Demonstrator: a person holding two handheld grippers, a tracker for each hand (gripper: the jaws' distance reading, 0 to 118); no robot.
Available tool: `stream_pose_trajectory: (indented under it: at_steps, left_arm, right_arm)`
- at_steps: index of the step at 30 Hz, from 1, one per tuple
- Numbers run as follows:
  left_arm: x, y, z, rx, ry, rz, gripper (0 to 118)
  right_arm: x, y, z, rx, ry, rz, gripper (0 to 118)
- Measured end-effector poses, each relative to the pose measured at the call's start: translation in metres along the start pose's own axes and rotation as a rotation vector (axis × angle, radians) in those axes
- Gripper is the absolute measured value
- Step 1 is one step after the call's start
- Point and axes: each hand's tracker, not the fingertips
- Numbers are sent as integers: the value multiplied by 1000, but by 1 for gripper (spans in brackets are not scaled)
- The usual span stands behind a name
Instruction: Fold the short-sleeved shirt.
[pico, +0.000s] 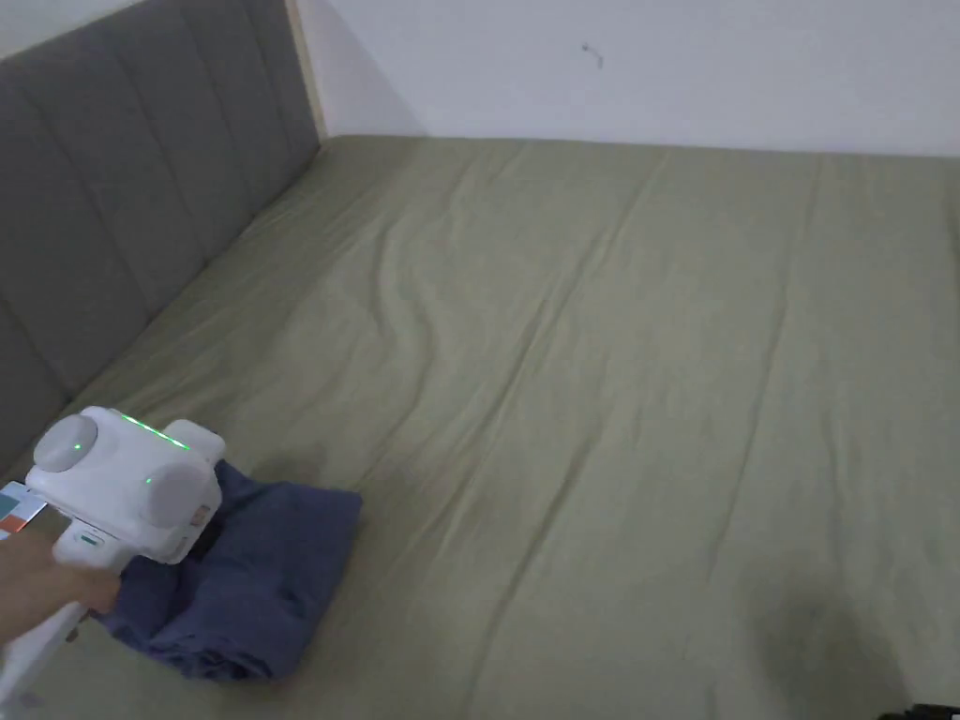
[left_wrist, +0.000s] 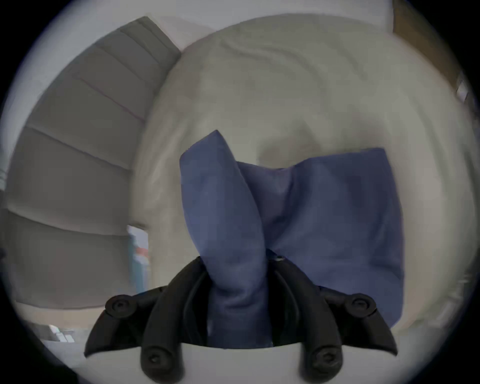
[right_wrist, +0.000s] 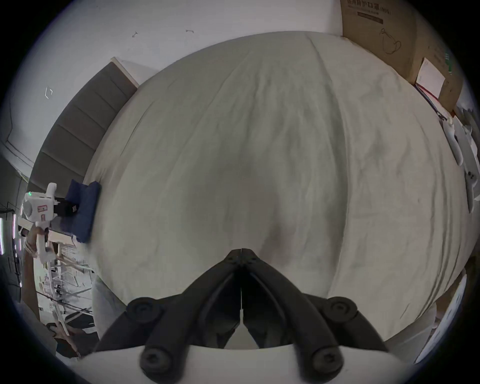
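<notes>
**Left tongs pinch the bunched blue shirt at the bed's near-left corner**

Left gripper (left_wrist: 237, 262) has both jaws pressed onto a gathered ridge of the blue short-sleeved shirt (left_wrist: 324, 220), which bulges up between them. Its own view shows this bite plainly; in the head view the white body of the left gripper (pico: 178, 525) and the hand (pico: 42, 586) holding it cover the jaws, so the grip cannot be read there. The right gripper (right_wrist: 241, 253) has its jaws pressed together on nothing, poised over bare sheet well to the right of the shirt.

The shirt (pico: 248, 586) lies as a compact, already bundled heap at the near-left corner of the bed, close to the grey headboard (pico: 112, 206). It looks light and limp: thin cloth that sags, creases and slides over itself, so I judge a one-point pinch will drag the layers out of line. A hold on a firm folded edge or a corner, with the second tongs steadying the opposite side, would suit it better.

Farther off, the olive bedsheet (pico: 609, 375) runs wrinkled to the white wall. The right gripper view adds what the others lack: the left gripper (right_wrist: 65, 209) side-on with the shirt (right_wrist: 85, 207) drooping from it, and a cardboard box (right_wrist: 384, 33) at the bed's far-right corner.
</notes>
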Motion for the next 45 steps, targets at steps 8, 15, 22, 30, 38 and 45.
stream_pose_trajectory:
  at_steps: [8,15,22,30,38,45]
  left_arm:
    - [-20,-7,-15,-22,163,41,99]
    - [-29,-15,62,105,-190,367,47]
    - [60,-37,163,281,-335,341,0]
    - [150,-38,235,479,-412,416,0]
    - [220,-29,321,740,-245,344,0]
    - [229,-30,380,967,-193,436,0]
  right_arm:
    - [-16,-4,-3,-26,-5,31,0]
    - [-13,-11,8,-16,13,18,0]
    - [5,-21,27,29,61,-26,0]
    - [27,-27,60,146,83,-28,0]
    - [21,0,129,474,-60,58,0]
    - [-16,16,204,847,-213,179,0]
